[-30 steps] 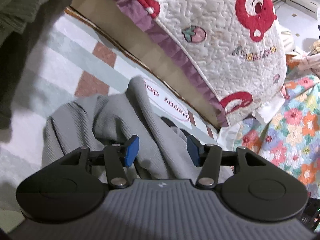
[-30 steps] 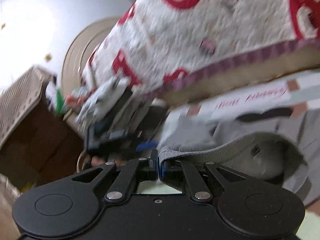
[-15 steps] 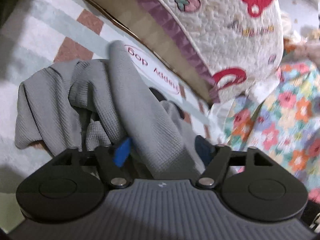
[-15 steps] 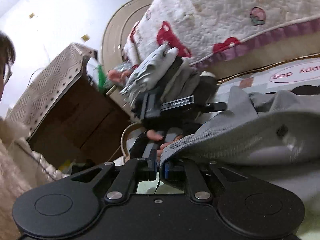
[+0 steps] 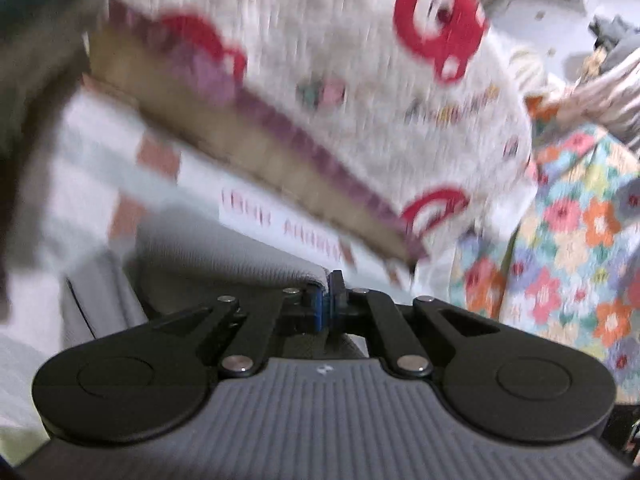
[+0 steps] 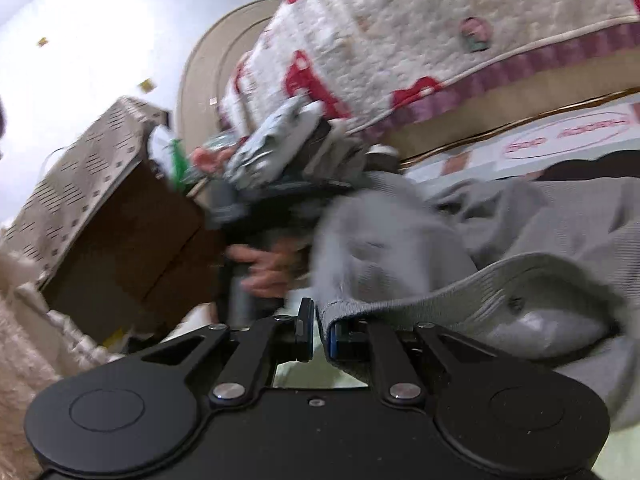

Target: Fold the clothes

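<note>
1. Garment: grey ribbed knit top [image 6: 552,240] lies bunched on the patterned mat [image 5: 80,176], filling the 3 to 5 o'clock part of the right wrist view and the 7 to 9 o'clock part of the left wrist view.
2. Left gripper [image 5: 329,300]: jaws have just snapped closed, blue pads together, pinching a fold of the grey top at its edge. Frame is motion-blurred.
3. Right gripper [image 6: 320,330]: jaws stand a narrow gap apart, ribbed hem of the top drapes over the right pad; can't tell if the pads actually press it.
4. Hand [image 6: 266,268] on the other gripper's handle shows at 11 o'clock of the right gripper, just beside the cloth.
5. Quilted cover [image 5: 340,40], white with red motifs, hangs at 12 o'clock behind the mat.
</note>
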A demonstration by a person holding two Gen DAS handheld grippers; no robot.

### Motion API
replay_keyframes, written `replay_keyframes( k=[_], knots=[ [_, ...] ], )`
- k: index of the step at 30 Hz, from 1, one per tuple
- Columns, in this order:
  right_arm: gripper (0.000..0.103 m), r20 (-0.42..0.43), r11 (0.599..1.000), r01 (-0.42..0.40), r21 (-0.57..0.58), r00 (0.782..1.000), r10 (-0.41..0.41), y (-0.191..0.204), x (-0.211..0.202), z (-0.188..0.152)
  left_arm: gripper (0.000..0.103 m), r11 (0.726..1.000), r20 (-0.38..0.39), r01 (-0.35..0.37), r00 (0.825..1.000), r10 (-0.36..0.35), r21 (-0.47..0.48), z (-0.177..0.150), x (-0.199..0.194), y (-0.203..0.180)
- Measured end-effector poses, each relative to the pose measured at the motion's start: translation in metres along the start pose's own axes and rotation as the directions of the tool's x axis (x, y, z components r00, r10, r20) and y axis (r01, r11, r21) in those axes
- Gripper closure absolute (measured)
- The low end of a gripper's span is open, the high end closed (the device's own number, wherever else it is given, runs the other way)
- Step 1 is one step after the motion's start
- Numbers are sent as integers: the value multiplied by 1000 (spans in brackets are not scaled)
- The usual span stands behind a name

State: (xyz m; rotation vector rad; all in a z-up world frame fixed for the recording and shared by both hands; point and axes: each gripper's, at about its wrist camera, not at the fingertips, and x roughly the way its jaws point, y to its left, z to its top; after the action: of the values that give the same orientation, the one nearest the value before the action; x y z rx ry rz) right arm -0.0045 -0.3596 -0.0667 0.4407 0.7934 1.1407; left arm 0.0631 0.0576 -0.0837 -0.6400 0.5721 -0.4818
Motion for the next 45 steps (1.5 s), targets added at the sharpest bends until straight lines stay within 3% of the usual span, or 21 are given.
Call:
replay_keyframes(
  k=[3,5,7,8,10,12,13,14,18,21,23,26,28,31,32,33,35,36,39,42,45],
  knots=[
    [87,-27,999,46,7,999,-46,-6,2,2,101,988,81,-140,988,135,63,6,-19,-3],
    [78,-64,996,94,-2,993,-94,-11,6,2,101,979,65,-204,977,202,18,2,-22,12],
    [70,-64,974,221,-43,973,-224,-17,6,2,101,963,31,-269,962,270,-19,-7,-21,27],
    [59,-43,940,335,-57,940,-338,-23,3,3,101,952,15,-304,952,304,-31,-11,-20,33],
    [54,-2,816,575,-50,817,-576,-42,-4,7,101,944,19,-328,944,329,-23,-18,-21,33],
    [55,28,720,694,10,719,-694,-67,-19,14,101,947,32,-321,947,321,-18,-17,-22,27],
    [55,42,686,725,60,685,-727,-80,-28,19,101,947,38,-322,946,322,-14,-17,-22,26],
    [55,46,664,740,111,663,-747,-93,-36,24,101,945,43,-328,944,328,-6,-16,-22,26],
    [52,12,597,739,314,625,-780,-142,-58,47,101,927,26,-375,927,374,6,-19,-17,31],
    [52,-44,489,729,479,577,-816,-176,-65,56,101,922,3,-388,922,388,-13,-20,-15,37],
    [51,-71,435,705,560,564,-822,-192,-65,58,101,925,9,-381,925,381,-10,-21,-15,38],
    [50,-82,432,757,489,534,-842,-200,-49,62,101,941,35,-337,941,337,-17,-22,-19,36],
    [49,-112,401,819,410,482,-869,-207,-34,57,101,953,31,-302,953,303,-19,-21,-20,34],
    [55,-123,397,843,364,466,-876,-223,-20,46,101,952,12,-306,952,306,-10,-20,-16,33],
    [90,-80,390,855,341,440,-894,-219,-20,44,101,950,7,-312,950,312,-14,-21,-15,35],
    [101,-28,381,866,323,411,-911,-212,-23,45,101,948,2,-318,948,318,-19,-22,-14,37],
    [101,121,383,851,359,364,-923,-185,-42,44,101,945,-8,-325,946,325,-28,-23,-13,41],
    [101,184,402,823,402,357,-916,-168,-57,41,101,946,-11,-322,947,322,-34,-23,-14,42],
    [101,259,393,794,464,303,-917,-123,-94,21,100,944,9,-328,944,329,-16,-23,-14,41],
    [101,197,331,821,466,268,-943,-111,-115,-6,100,941,7,-337,941,337,-21,-24,-15,41],
    [101,75,207,894,398,193,-978,-116,-118,-36,100,932,15,-362,932,362,-14,-24,-17,43]
  ],
)
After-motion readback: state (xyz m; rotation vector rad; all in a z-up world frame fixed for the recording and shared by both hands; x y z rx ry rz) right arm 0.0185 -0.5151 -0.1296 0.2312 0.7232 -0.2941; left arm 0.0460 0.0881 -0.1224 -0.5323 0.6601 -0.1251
